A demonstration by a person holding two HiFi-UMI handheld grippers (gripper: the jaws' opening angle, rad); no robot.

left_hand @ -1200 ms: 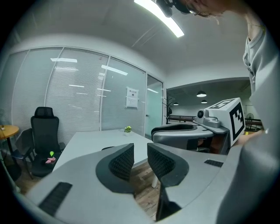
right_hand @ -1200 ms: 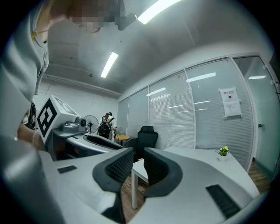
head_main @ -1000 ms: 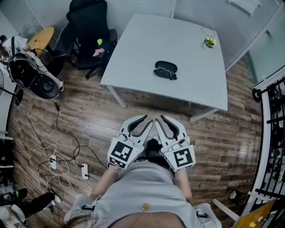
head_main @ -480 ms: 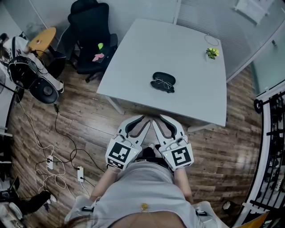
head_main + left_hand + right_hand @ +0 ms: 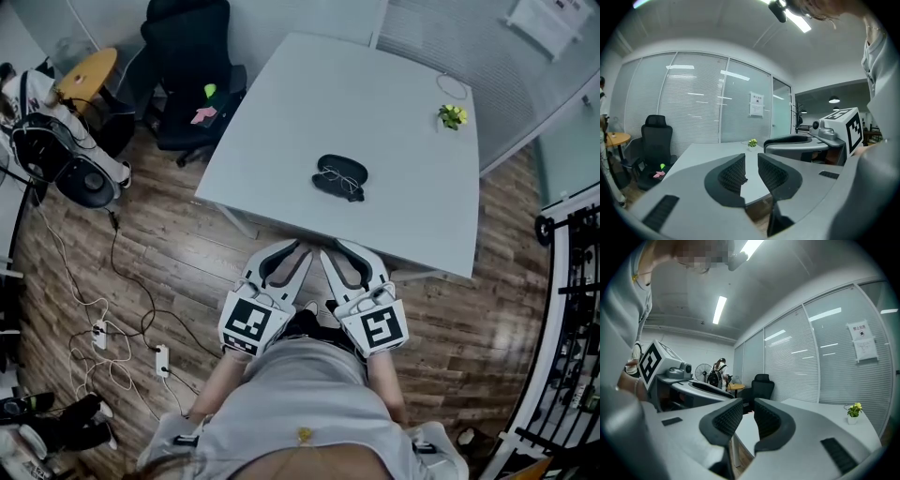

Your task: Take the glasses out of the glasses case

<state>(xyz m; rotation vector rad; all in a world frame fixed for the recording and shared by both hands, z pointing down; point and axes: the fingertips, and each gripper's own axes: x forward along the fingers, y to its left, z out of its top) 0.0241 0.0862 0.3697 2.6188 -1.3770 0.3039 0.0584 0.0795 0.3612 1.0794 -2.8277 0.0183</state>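
Sitting near the middle of the smooth pale-grey table (image 5: 403,112), the open dark oval glasses case (image 5: 343,168) holds thin-rimmed glasses (image 5: 338,182) — plank wood floor (image 5: 178,234) around. Left gripper (image 5: 290,251) and right gripper (image 5: 343,251) hover at the table's near edge — ribbed jaws slightly apart, empty.

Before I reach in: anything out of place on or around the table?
Nothing spilled or damaged. The glasses case lies on the table, glasses at its near side. Only loose cables sprawl over the floor, left.

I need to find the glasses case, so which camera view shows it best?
The head view: the glasses case lies open on the table, fully visible. Neither gripper view shows it clearly.
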